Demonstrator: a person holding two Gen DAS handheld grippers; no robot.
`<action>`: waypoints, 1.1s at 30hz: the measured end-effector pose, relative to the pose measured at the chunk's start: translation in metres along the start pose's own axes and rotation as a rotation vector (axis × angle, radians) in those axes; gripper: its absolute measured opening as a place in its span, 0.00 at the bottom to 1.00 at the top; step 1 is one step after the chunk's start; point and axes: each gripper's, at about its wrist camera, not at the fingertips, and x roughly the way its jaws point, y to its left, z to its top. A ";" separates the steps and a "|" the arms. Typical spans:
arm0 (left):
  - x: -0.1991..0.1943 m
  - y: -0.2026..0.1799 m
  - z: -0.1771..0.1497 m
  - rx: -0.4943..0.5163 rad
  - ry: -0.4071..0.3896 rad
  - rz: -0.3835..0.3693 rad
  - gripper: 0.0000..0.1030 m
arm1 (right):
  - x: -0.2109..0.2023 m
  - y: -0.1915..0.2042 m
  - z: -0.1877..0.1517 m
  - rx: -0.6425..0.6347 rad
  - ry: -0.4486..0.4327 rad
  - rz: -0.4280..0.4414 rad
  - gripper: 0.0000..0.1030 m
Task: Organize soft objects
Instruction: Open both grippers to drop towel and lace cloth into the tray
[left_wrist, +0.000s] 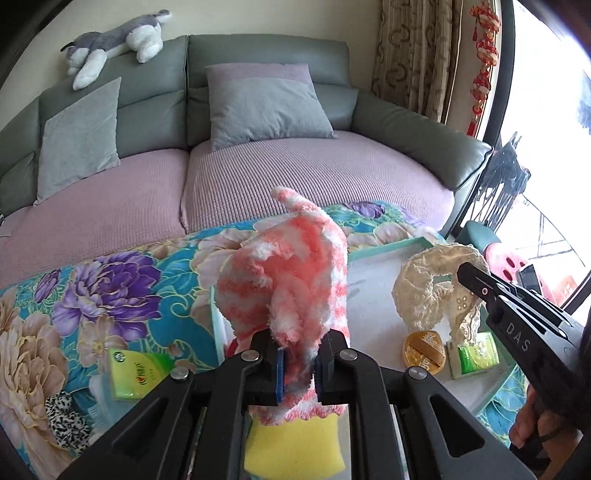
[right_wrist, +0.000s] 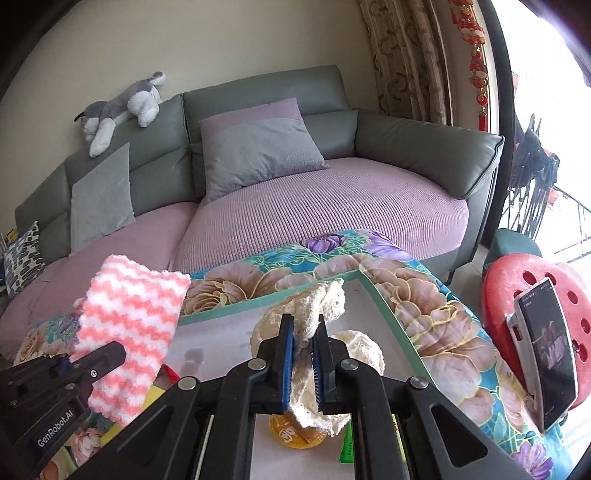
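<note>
My left gripper (left_wrist: 298, 369) is shut on a fluffy pink-and-white striped sock (left_wrist: 291, 266) and holds it up above the table; the sock also shows at the left of the right wrist view (right_wrist: 129, 325). My right gripper (right_wrist: 303, 363) is shut on a cream lace cloth (right_wrist: 314, 306) lifted over the tray; the cloth also shows in the left wrist view (left_wrist: 428, 288), with the right gripper (left_wrist: 469, 275) at its right side. A yellow sponge (left_wrist: 295, 446) lies under the left gripper.
A teal-rimmed tray (right_wrist: 384, 295) sits on a floral tablecloth (left_wrist: 103, 280). On it lie an orange round pack (left_wrist: 424, 350) and green packets (left_wrist: 476, 356). Another green packet (left_wrist: 136, 373) and a leopard-print scrunchie (left_wrist: 66, 421) lie left. A sofa (left_wrist: 266, 173) stands behind; a red stool with a phone (right_wrist: 546, 354) is right.
</note>
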 end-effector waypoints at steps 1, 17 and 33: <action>0.004 -0.002 0.000 0.003 0.002 0.002 0.13 | 0.003 -0.001 -0.001 -0.005 0.008 -0.012 0.13; -0.010 0.023 -0.006 -0.061 0.031 0.093 0.63 | 0.002 0.012 -0.009 -0.057 0.075 -0.052 0.55; -0.033 0.074 -0.027 -0.187 -0.004 0.271 0.92 | -0.012 0.023 -0.024 -0.065 0.154 -0.140 1.00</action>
